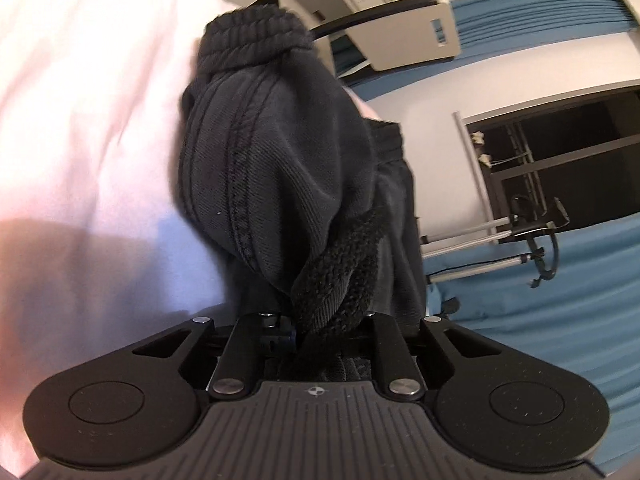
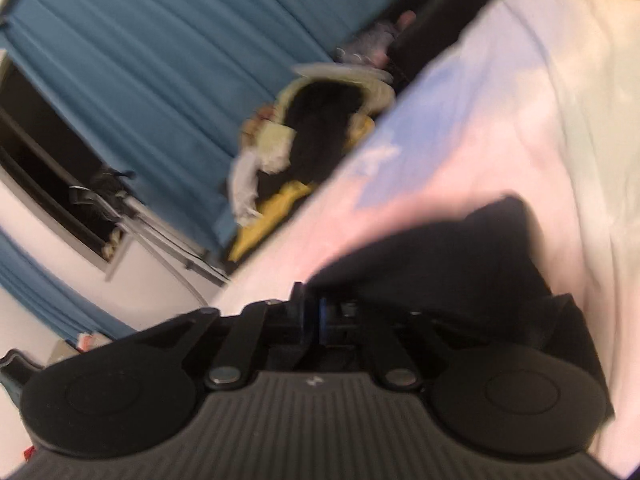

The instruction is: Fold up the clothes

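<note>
A white bed sheet [image 1: 80, 152] fills the left half of the left wrist view. Blue curtains [image 1: 540, 4] hang at the upper right, with a dark window [image 1: 560, 152] below them at the right edge. Light tripod legs [image 1: 468, 236] cross the right middle before blue fabric. In the blurred right wrist view a blue curtain [image 2: 160, 60] covers the upper left, and a heap of yellow and pale cloth [image 2: 280, 184] lies at centre, beside the pale sheet [image 2: 520, 120] on the right.
</note>
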{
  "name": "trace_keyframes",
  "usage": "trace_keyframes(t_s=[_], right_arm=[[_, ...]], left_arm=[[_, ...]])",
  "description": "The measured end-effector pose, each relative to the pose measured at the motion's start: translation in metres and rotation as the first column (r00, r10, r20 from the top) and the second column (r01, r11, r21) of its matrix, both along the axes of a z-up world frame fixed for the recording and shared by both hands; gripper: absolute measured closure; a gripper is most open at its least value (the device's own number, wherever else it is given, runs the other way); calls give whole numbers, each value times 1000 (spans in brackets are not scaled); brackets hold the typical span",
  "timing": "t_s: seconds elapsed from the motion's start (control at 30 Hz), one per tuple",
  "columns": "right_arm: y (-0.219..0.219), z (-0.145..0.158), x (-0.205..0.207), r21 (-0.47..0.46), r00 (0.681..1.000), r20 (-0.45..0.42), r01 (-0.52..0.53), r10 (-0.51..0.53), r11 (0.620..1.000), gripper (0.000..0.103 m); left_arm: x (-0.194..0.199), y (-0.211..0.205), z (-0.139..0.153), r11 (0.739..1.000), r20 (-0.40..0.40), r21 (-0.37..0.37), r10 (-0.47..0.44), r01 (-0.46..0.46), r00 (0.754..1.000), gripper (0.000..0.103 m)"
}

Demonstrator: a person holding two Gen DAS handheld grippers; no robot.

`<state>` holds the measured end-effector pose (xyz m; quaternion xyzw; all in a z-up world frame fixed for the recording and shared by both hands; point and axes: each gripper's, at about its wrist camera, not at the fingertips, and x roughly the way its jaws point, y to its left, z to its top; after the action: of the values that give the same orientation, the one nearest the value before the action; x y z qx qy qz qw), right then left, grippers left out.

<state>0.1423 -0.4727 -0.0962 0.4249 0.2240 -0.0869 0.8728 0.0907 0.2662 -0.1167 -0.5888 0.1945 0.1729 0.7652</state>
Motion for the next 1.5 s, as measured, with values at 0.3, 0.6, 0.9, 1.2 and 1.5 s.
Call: trace_keyframes(t_s=[0.3, 0.6, 0.9, 1.2, 1.5], right_arm=[[-26, 0, -77, 245, 991, -10, 130, -131, 961, 26], [-28, -34, -86, 295, 954, -251, 234, -161, 926, 26], [-16, -46, -57, 185, 947, -275, 223, -168, 957, 56], [-19, -35, -59, 183, 980, -111, 181, -163, 966, 100], [-29, 1, -81, 66, 975, -56, 216, -213, 974, 101]], left_arm=[[0, 2, -4, 1000, -35, -19, 4, -4, 999, 77], [-26, -7, -5, 993, -6, -116, 15, -16, 1000, 76], [-27, -32, -8, 996, -49, -80, -43, 38, 998, 71], [-26, -33, 0, 996, 60, -48, -72, 75, 996, 95], [-54, -17, 0, 984, 162, -168, -35, 62, 986, 95]])
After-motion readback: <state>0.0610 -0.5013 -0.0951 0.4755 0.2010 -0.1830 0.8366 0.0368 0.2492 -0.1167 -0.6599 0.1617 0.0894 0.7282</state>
